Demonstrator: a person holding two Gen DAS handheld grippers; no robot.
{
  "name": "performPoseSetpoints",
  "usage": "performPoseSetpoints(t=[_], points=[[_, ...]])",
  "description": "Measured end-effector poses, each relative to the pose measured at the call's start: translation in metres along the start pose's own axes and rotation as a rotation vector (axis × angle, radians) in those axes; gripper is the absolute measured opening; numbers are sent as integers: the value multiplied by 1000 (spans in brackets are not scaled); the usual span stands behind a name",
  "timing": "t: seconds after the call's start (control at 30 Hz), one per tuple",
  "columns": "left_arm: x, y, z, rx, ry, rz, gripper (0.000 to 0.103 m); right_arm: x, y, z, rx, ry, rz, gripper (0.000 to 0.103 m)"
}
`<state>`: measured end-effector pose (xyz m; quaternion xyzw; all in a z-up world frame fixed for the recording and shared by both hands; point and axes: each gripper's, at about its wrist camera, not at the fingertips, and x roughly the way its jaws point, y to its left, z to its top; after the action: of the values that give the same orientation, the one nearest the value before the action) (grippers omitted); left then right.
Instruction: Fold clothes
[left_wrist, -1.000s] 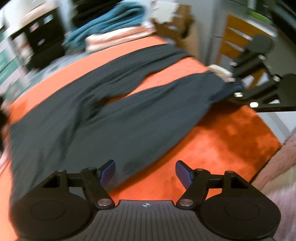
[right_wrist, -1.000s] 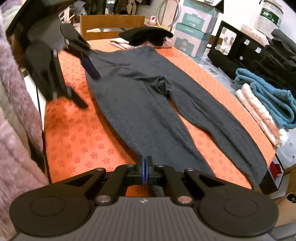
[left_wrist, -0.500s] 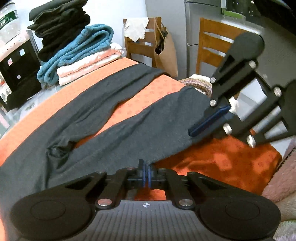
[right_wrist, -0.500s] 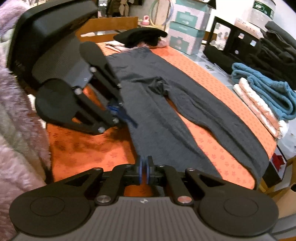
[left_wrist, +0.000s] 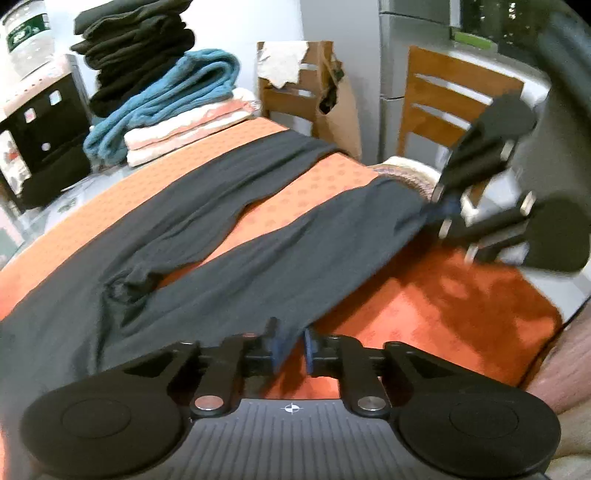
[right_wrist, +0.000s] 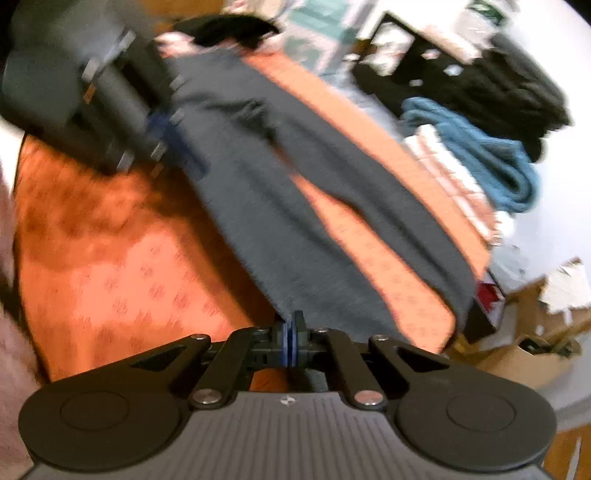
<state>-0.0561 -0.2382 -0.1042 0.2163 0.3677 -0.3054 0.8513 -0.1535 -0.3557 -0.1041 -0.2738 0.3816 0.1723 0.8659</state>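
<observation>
1. A pair of dark grey trousers (left_wrist: 229, 236) is seen spread across an orange patterned cloth (left_wrist: 443, 295) covering a table, its two legs parted in a narrow V with a strip of orange showing between them.

2. The left gripper (left_wrist: 290, 345) is held at the near edge of the nearer trouser leg, about midway along it. Its blue-padded fingers (left_wrist: 275, 350) stand slightly apart, with the hem of the fabric lying in the gap; whether the cloth is actually pinched cannot be told.

3. The right gripper (right_wrist: 290, 339) is shown with its jaws pressed together on the cuff end of the same leg, the fabric drawn taut and raised slightly off the cloth. This view is heavily blurred.

4. In the left wrist view, the right gripper (left_wrist: 445, 208) is seen at the far right, gripping the trouser cuff beside the table's edge.

5. At the far side of the table, a stack of folded pale towels (left_wrist: 184, 129), a blue knitted item (left_wrist: 166, 96) and a pile of black garments (left_wrist: 136, 48) are visible.

6. A wooden chair (left_wrist: 454, 107) and a brown paper bag (left_wrist: 325, 88) are seen beyond the table.
</observation>
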Motion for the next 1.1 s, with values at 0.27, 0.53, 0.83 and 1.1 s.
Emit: performPoseSetpoints(t=[0.27, 0.53, 0.83, 1.1], points=[[-6, 38, -43, -76, 43, 160, 41, -32, -25, 26, 126, -57, -90, 2], [-33, 107, -93, -205, 85, 321, 41, -33, -32, 46, 151, -44, -151, 2], [-64, 186, -147, -222, 110, 351, 32, -35, -23, 63, 257, 29, -254, 2], [-99, 220, -148, -125, -23, 252, 5, -38, -2, 76, 364, 82, -397, 2]])
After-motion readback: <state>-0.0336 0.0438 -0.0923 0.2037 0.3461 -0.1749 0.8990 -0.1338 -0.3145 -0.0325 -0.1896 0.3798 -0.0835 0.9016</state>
